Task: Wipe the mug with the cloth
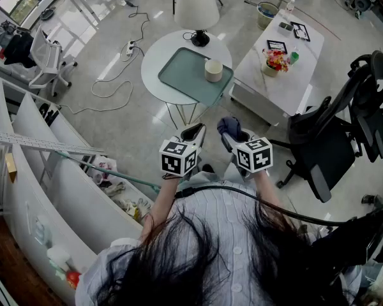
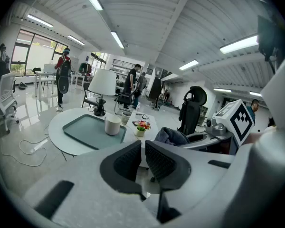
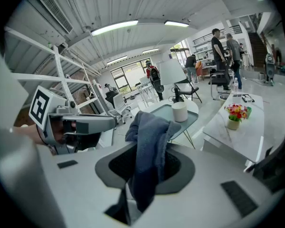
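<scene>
Cloth in my right claw, mug well ahead of both.

From the head view I saw my left gripper [image 1: 193, 132] and right gripper [image 1: 230, 131] side by side, with the mug [image 1: 213, 70] well ahead of them on a green tray [image 1: 179, 75] on the round table [image 1: 154, 56]. That view hid the jaw gaps. The right gripper view showed its jaws clamped on the blue cloth [image 3: 149, 146], which bunched above the jaws and hung below them. The left gripper view showed its jaws closed to a thin slit with nothing in it, the mug ahead and slightly left.
</scene>
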Demonstrator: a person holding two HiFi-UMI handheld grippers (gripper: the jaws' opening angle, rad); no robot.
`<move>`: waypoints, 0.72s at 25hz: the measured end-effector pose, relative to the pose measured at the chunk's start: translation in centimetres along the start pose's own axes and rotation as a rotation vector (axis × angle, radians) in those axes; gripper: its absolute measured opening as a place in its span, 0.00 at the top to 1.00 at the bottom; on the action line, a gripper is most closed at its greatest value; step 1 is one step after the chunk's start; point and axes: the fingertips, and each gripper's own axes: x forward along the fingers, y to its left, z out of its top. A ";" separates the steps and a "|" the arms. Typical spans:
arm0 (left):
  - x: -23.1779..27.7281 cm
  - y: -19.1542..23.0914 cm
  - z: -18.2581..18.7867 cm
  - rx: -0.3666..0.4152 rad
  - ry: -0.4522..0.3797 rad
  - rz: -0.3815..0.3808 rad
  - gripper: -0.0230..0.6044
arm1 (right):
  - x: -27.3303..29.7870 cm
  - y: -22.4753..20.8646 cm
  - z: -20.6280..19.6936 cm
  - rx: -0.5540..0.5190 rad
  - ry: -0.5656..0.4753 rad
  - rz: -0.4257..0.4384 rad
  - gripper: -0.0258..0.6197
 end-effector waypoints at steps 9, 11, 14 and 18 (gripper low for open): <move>-0.8 0.5 -0.5 -0.007 0.010 -0.007 0.90 | 0.1 0.4 -0.2 0.059 -0.028 -0.007 0.82; -0.7 0.7 -0.8 -0.017 0.016 -0.008 0.90 | 0.1 0.4 -0.6 0.068 -0.020 -0.005 0.82; -0.4 1.0 -1.1 -0.032 0.023 -0.009 0.90 | 0.1 0.2 -1.0 0.077 -0.007 -0.008 0.82; 0.5 1.4 -0.9 -0.045 0.030 -0.010 0.90 | 0.0 -0.8 -1.1 0.100 -0.005 -0.022 0.82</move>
